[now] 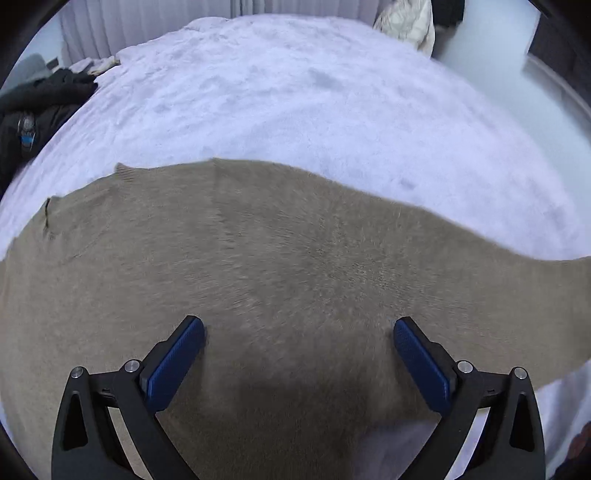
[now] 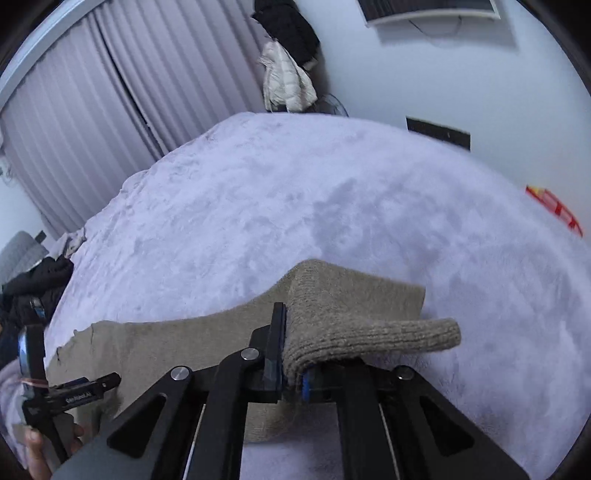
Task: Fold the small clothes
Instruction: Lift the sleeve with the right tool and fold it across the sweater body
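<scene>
Right tool (image 2: 286, 354) clamped on tan knit sweater (image 2: 351, 306) (ribbed edge), pale fluffy bedspread (image 2: 295, 192) beneath

We note a bed (image 2: 258, 192) under a pale plush blanket, pleated curtains (image 2: 92, 110) behind, a white wall (image 2: 424, 74), jackets (image 2: 286, 70) hanging.

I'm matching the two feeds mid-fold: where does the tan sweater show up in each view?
Left wrist: the sweater fills the lower half, spread flat under the open left tool.
Right wrist: it lies low and centre, with one ribbed end lifted and pinched in the shut right tool.
Shared landmark: the cream jacket hanging beyond the far end of the white blanket.
</scene>
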Demonstrator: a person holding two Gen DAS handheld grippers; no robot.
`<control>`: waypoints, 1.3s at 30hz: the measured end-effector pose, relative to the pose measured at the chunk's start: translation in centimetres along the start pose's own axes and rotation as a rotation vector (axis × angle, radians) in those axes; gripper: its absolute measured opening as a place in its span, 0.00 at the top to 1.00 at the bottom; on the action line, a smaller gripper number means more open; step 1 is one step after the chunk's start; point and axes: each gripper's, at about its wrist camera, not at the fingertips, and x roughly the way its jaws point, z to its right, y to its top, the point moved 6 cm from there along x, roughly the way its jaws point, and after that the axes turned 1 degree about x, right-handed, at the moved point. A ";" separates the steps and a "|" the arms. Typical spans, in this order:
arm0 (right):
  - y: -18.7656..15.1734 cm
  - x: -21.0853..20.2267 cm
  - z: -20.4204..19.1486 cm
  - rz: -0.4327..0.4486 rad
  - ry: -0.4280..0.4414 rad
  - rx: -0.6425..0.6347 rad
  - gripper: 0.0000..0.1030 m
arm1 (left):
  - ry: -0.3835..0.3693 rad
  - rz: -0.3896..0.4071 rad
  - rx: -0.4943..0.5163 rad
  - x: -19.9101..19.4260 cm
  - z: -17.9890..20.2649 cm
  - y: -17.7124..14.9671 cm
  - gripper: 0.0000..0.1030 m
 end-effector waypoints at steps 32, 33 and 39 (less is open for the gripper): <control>-28.7 6.0 -52.7 -0.275 0.116 -0.764 0.81 | 0.003 0.133 -0.604 -11.3 -40.7 -15.4 0.00; -28.9 5.5 -53.3 -0.266 0.134 -0.785 0.79 | -0.009 0.146 -0.618 -11.6 -40.8 -15.5 0.00; -26.2 0.7 -53.9 -0.283 0.397 -0.712 0.28 | -0.016 0.181 -0.615 -13.2 -40.3 -15.3 0.00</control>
